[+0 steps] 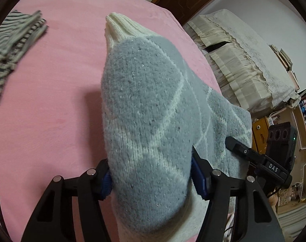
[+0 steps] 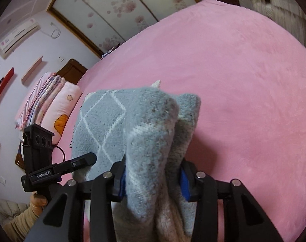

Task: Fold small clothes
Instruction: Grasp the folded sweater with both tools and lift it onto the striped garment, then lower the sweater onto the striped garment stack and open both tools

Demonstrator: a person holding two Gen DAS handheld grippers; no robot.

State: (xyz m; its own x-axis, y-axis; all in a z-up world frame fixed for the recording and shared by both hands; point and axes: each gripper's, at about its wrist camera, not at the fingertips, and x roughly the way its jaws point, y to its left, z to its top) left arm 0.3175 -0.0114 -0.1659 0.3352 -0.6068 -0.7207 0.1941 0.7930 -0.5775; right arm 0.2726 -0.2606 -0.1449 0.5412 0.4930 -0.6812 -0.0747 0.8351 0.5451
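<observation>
Both the left tool and right tool pinch a fuzzy grey diamond-patterned knit sock above the plush pink bed.

Soft, even indoor light fills both views, with no glare. The grey knit garment casts a faint, diffuse shadow on the pink bed to its left. Strong fisheye bending curves the bed's edges, and dark vignetting rings the corners. The close knit looks slightly soft; the striped cloth blurs.

sweater: grey-blue, cream diamonds; blanket: pink; folded garment: grey-white stripes
</observation>
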